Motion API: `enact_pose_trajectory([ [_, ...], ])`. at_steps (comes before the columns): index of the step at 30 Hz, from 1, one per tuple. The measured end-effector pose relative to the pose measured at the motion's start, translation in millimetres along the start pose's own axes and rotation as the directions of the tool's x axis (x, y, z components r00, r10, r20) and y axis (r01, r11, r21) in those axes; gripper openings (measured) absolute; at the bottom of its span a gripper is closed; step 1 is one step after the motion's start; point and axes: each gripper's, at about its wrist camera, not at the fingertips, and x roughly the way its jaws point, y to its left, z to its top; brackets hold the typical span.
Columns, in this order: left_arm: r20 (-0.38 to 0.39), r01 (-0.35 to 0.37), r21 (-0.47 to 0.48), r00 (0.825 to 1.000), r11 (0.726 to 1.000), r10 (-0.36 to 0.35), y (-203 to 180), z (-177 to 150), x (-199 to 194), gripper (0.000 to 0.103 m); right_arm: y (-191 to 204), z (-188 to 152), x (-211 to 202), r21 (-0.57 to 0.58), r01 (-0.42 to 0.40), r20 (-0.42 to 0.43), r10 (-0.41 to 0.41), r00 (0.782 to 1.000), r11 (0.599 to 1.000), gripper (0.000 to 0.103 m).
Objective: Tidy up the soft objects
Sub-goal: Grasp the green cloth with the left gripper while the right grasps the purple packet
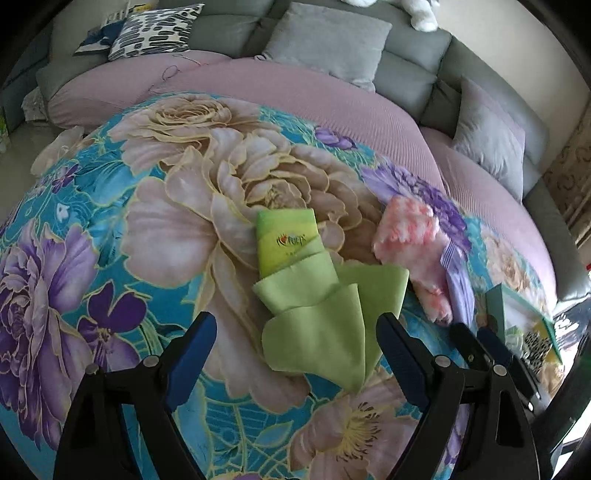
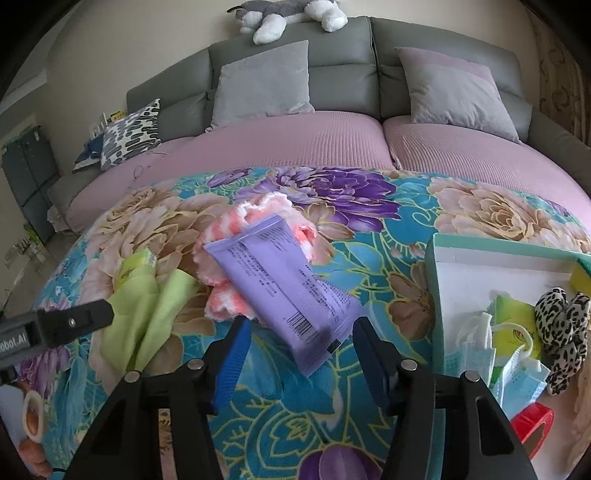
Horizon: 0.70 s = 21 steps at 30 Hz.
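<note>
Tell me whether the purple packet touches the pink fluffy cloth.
Touching: in the right wrist view the purple packet lies overlapping the pink fluffy cloth, no gap between them.

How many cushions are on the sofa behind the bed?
3: a patterned cushion at the left end, a plain grey cushion in the middle, and a grey and lilac cushion on the right. Others may be hidden.

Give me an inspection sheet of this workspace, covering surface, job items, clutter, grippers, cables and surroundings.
Surface: floral blanket.
Job's things: green cloth beside green packet; purple pouch lying on pink fluffy cloth; box holding face masks and leopard scrunchie.
Clutter: red tape roll.
Grippers: left gripper open over the green cloth; right gripper open around the pouch's end.
Cables: nothing seen.
Surroundings: grey sofa, cushions, plush dog.
</note>
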Motion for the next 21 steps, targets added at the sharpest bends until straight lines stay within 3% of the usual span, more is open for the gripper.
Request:
enact_pose_trajectory([
  [4,-0.037,0.028,0.015,0.999,0.999,-0.028,-3,-2,8,0.084,4,-1,10,-0.026,0.022,-0.022,-0.023,1.000,0.999,0.052],
  [7,-0.064,0.034,0.039,0.997,0.999,-0.031,-9,-5,15,0.074,6,-2,14,-0.037,0.033,-0.027,-0.034,0.999,0.999,0.043],
  [12,-0.084,0.042,0.055,0.996,0.998,-0.037,-15,-8,20,0.074,6,-3,13,-0.039,0.037,-0.020,-0.038,0.999,0.999,0.036],
  [13,-0.086,0.043,0.059,0.996,0.997,-0.038,-16,-8,21,0.068,6,-2,13,-0.036,0.036,-0.018,-0.037,0.999,0.999,0.035],
  [14,-0.091,0.044,0.064,0.995,0.997,-0.038,-17,-9,21,0.055,5,-2,12,-0.032,0.034,-0.015,-0.034,0.999,0.999,0.034],
  [21,-0.085,0.043,0.077,0.996,0.996,-0.037,-18,-13,18,0.025,2,0,6,-0.009,0.014,0.001,-0.014,1.000,1.000,0.032],
])
